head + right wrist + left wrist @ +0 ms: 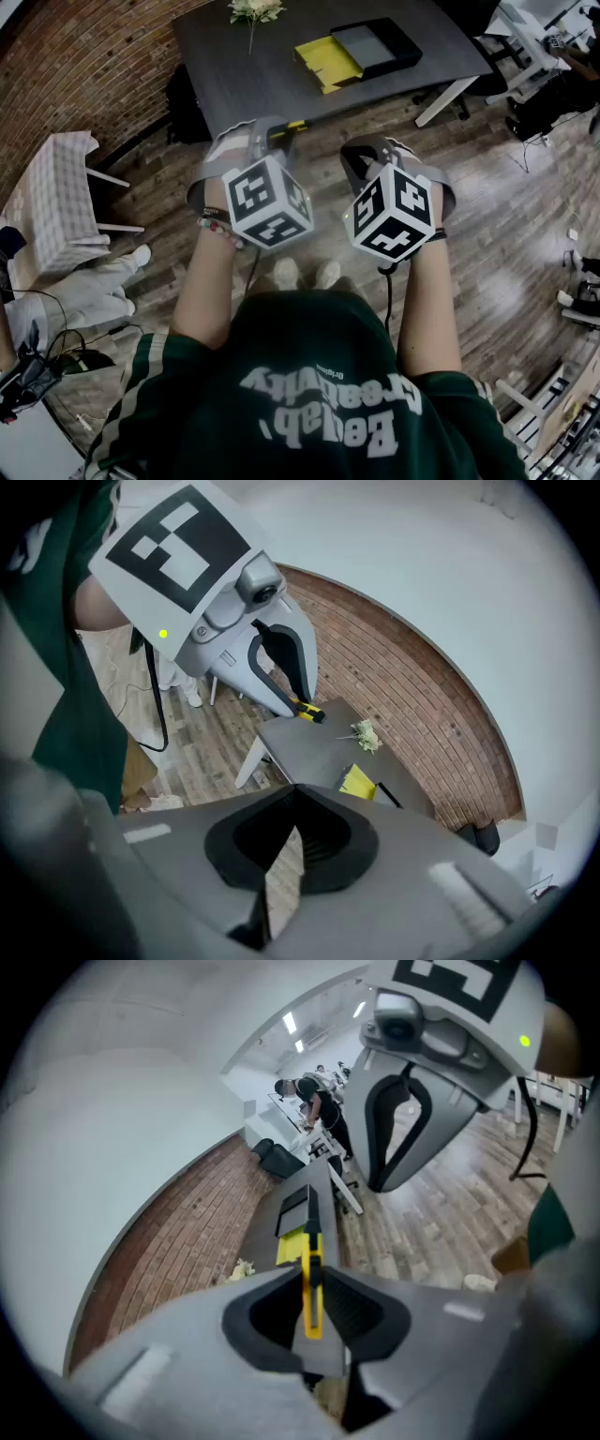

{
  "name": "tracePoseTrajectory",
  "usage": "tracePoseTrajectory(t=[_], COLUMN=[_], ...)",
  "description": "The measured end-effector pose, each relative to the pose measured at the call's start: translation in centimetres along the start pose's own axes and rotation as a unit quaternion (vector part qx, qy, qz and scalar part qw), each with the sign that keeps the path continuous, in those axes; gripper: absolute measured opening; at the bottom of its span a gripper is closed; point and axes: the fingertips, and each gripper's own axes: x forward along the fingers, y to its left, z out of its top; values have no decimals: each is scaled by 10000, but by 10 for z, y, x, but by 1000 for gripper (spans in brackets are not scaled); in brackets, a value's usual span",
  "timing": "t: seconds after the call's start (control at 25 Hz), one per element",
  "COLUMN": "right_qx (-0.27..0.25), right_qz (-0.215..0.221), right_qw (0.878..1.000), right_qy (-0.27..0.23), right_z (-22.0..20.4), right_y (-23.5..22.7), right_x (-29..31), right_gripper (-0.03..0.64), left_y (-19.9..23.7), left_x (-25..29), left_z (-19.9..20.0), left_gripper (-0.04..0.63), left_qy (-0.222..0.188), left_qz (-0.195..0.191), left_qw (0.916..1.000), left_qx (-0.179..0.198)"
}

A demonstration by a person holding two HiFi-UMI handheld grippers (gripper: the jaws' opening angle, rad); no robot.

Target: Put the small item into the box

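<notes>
A thin yellow and black item (312, 1288), much like a utility knife, stands on edge between the pads of my left gripper (314, 1283), which is shut on it. In the head view its tip (295, 125) pokes out ahead of the left gripper (281, 131), held over the wooden floor short of the grey table (253, 75). On that table lies an open black box (377, 47) with a yellow part (328, 61) beside it. My right gripper (361, 155) hovers level with the left, its jaws shut with nothing between them (295, 803).
A small bunch of flowers (255, 9) lies at the table's far edge. A chair with a checked cloth (56, 202) stands left, next to a seated person's legs (94, 291). A black bag (185, 103) leans by the table's left end. Desks and cables crowd the right side.
</notes>
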Motion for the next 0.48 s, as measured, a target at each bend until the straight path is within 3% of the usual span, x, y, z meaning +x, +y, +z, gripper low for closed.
tracePoseTrajectory(t=[0.48], right_qx=[-50], right_qz=[-45], right_qw=[10000], right_qy=[-14], right_z=[3], right_y=[3], right_x=[-2], right_gripper=[6], left_y=[0], left_x=[-6], left_z=[-1], left_gripper=[66], left_qy=[-1], left_qz=[53], left_qw=[10000], left_qx=[9])
